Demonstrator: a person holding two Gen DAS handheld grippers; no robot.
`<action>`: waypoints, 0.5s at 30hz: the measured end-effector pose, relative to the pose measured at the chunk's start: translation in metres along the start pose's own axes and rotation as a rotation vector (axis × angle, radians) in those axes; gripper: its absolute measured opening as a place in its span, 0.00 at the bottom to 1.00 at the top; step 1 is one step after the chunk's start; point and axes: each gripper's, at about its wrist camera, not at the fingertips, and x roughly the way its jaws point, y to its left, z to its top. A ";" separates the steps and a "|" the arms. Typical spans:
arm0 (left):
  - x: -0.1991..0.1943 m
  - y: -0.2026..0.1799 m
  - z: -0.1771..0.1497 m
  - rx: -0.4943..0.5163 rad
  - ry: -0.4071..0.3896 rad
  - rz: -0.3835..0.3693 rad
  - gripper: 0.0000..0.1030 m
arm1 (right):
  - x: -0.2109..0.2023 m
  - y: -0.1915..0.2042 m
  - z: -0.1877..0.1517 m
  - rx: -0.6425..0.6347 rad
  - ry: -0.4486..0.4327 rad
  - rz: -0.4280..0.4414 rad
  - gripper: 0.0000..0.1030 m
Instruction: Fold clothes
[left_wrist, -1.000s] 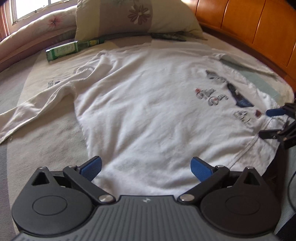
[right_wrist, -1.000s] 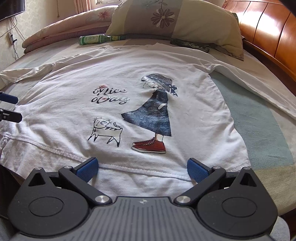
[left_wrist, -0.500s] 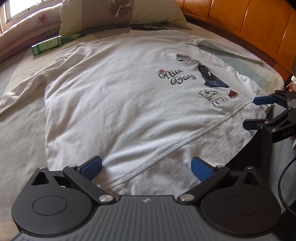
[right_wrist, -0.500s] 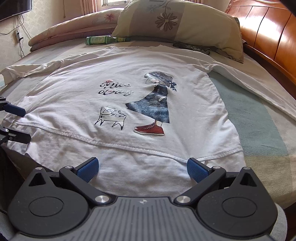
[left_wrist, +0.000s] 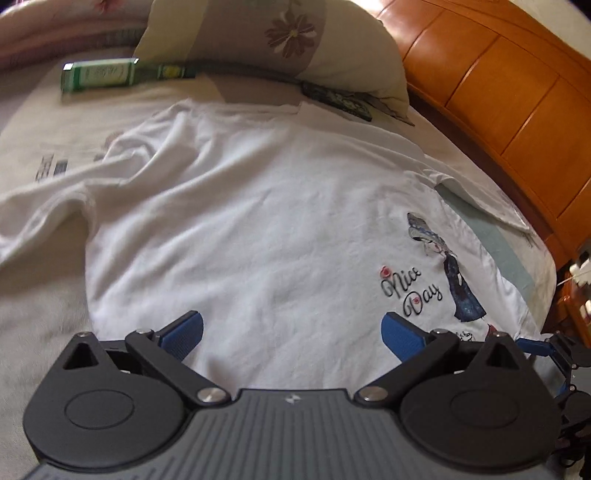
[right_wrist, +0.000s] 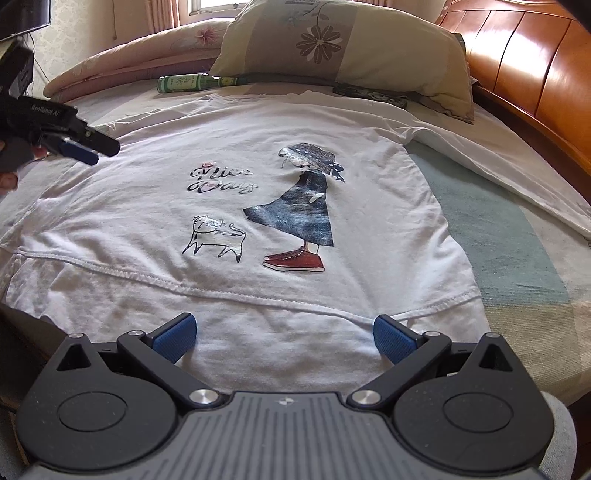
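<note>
A white long-sleeved shirt (left_wrist: 258, 229) with a "Nice Day" girl-and-cat print lies spread flat, print up, on the bed; it also shows in the right wrist view (right_wrist: 280, 229). My left gripper (left_wrist: 291, 332) is open and empty, held above the shirt's left half. It shows from the side in the right wrist view (right_wrist: 86, 149), above the left shoulder area. My right gripper (right_wrist: 283, 336) is open and empty over the shirt's hem, which hangs at the bed's front edge. One sleeve (left_wrist: 40, 221) stretches left, the other (right_wrist: 517, 170) right.
A floral pillow (right_wrist: 343, 44) and a folded quilt (right_wrist: 129, 62) lie at the head of the bed. A green bottle (right_wrist: 184, 83) and a dark remote (right_wrist: 371, 94) rest beyond the collar. A wooden headboard (right_wrist: 532, 66) runs along the right.
My left gripper has risen and moved forward over the shirt's left half, away from the hem. My right gripper has stayed near the hem, edging slightly forward. Both stay open.
</note>
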 end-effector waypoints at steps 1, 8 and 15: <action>-0.002 0.011 -0.008 -0.011 -0.004 0.032 0.98 | 0.000 0.000 0.000 0.004 0.000 -0.002 1.00; -0.026 0.012 -0.002 0.114 -0.068 0.126 0.99 | 0.005 0.003 0.003 0.030 -0.009 -0.036 1.00; 0.021 -0.025 0.032 0.227 -0.064 0.074 0.99 | 0.005 0.007 0.007 0.053 0.027 -0.068 1.00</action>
